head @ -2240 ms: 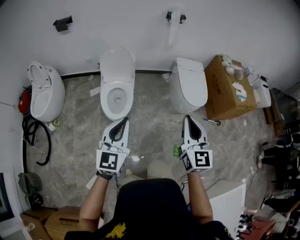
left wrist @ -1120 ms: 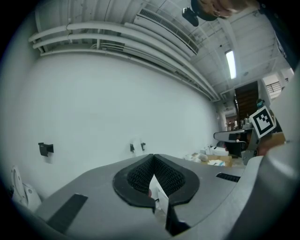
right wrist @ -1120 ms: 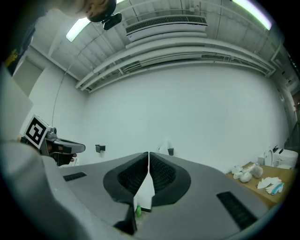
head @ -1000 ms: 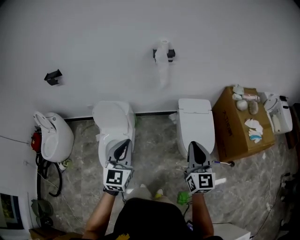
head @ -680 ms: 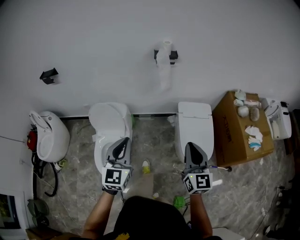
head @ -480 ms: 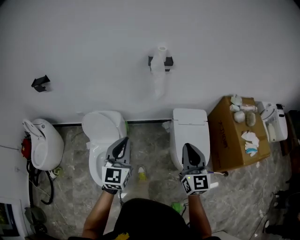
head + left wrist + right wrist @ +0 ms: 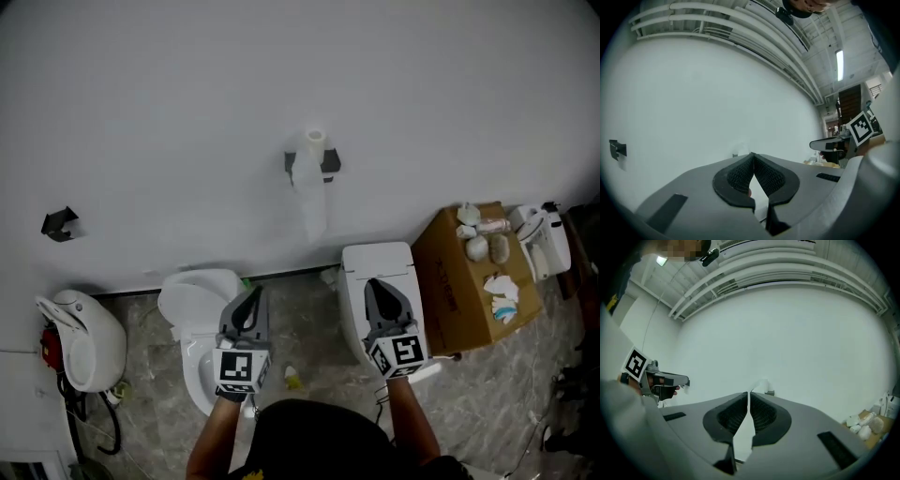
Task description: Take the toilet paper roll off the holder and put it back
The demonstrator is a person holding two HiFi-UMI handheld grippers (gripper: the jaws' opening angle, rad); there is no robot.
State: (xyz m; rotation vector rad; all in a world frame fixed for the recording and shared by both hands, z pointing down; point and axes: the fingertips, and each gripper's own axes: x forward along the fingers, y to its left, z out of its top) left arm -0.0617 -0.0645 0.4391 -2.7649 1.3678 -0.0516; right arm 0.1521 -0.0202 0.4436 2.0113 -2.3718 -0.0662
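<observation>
Hardware on the white wall [image 7: 187, 103] begins, well left of and lower than the dark toilet paper holder [image 7: 329, 162], with a small black bracket [image 7: 58, 224]. Down on the grey marble floor [image 7: 309, 319], far below-left of the holder, stands a white toilet with its seat raised [image 7: 80, 328]. A second white toilet [image 7: 192, 314] stands nearer, still below-left of the holder.

The left gripper [image 7: 251, 293] is over that second toilet's right edge, below the holder and a little left of it, pointing at the wall. Its own view shows the ribbed pads [image 7: 736, 176] meeting at the tips with nothing between them.

The toilet paper roll [image 7: 309, 155] is mounted on the holder's left side. It is white and nearly full, and its round end with the core hole shows at the top in the head view. A loose tail of paper [image 7: 313, 211] hangs straight down from it, flat against the wall. Neither gripper touches it; both are well below it.

The right gripper [image 7: 372, 284] is below the holder and slightly right, over a third toilet with its lid closed [image 7: 375, 267]. Its jaws are pressed together as well, holding nothing, and in its view the roll appears just above the tips.

Further right of the holder and lower, a cardboard box [image 7: 459, 277] stands against the wall with small white items [image 7: 478, 246] on top.
</observation>
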